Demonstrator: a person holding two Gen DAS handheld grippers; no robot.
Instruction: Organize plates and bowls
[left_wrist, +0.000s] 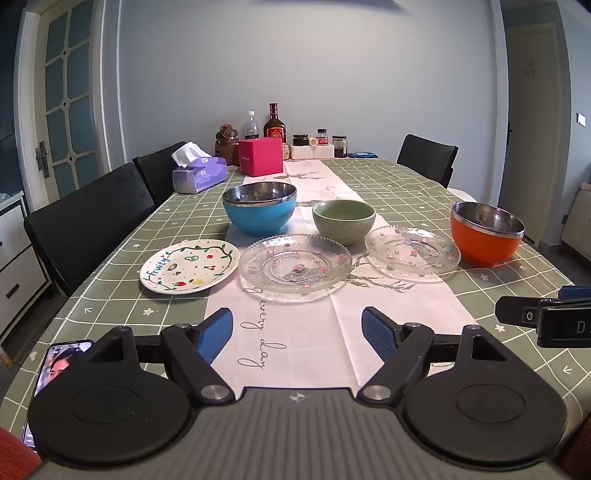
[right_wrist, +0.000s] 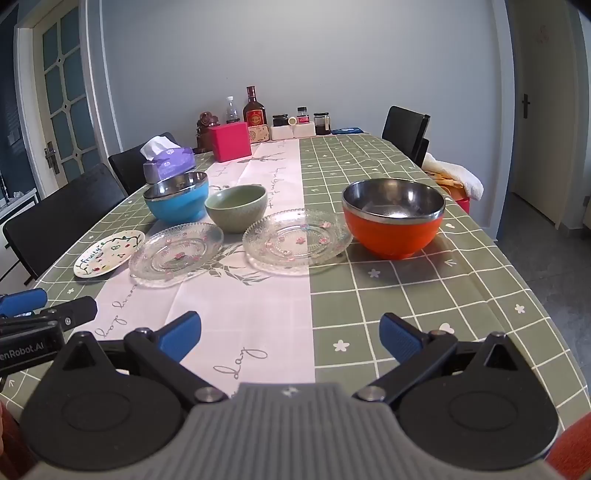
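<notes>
Partly cut off at the left edge of the left wrist view, a black smartphone (left_wrist: 55, 369) lies on the desk (left_wrist: 424, 192) with its lit screen half hidden behind the left gripper (left_wrist: 297, 334). That gripper's blue-padded fingers (left_wrist: 216, 332) stand wide apart and hold nothing, hovering over the pale pink runner with grey script (left_wrist: 295, 343). The right gripper (right_wrist: 290, 338) is likewise spread wide and empty, above the border of runner and green checked tablecloth (right_wrist: 406, 295); only its tip shows at the right edge of the left view.

All the crockery sits upright, mouths up, in two loose rows running across the desk. In the nearer row, from left: a white round plate painted with fruit and the word "Fruity" (left_wrist: 189, 265), a clear patterned glass plate with pink flowers (left_wrist: 295, 266) just beside it, and a second clear glass plate of the same pattern (left_wrist: 413, 253) further right. Behind them stand a blue bowl with steel lining (left_wrist: 259, 207), a green ceramic bowl (left_wrist: 344, 220) between the two glass plates, and an orange bowl with steel lining (left_wrist: 487, 232) at the right, close to the second glass plate. Whether the plate rims touch cannot be told.

Labels on the bottles and jars (left_wrist: 275, 122) by the far wall are too small to read.
</notes>
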